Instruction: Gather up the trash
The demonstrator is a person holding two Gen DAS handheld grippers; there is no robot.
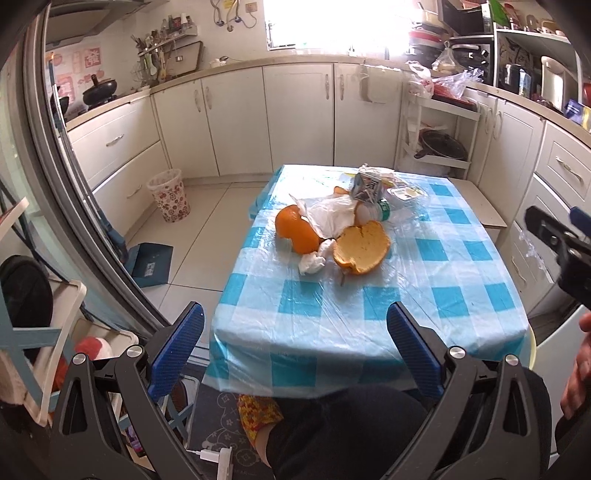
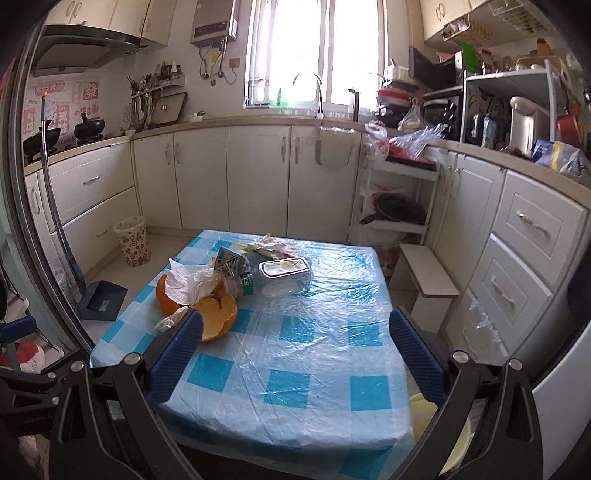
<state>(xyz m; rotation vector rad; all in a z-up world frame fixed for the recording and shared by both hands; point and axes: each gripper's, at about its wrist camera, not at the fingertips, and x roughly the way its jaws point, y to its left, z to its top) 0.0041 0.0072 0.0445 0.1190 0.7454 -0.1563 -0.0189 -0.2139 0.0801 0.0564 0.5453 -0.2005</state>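
Evidently nothing is collected yet: the patterned waste bin [image 1: 170, 195] waits on the floor at left, the left gripper [image 1: 295, 350] hangs spread and empty, the trash pile [image 1: 332, 229] sits mid-table, and the right gripper [image 2: 295, 354] gapes empty, ready to reach.

Glossy, wrinkled plastic tablecloth [image 1: 369, 302]

1. From my left wrist camera, the carton [image 1: 364, 187] covers part of the trash behind it, so I can't name the yellow scraps there.
2. The white plastic bag [image 1: 327, 216] hides the middle of the orange peel [image 1: 295, 229].
3. The window [image 1: 332, 22] glare washes out the counter beneath.
4. My right gripper [image 1: 554, 236] is cut by the frame edge.
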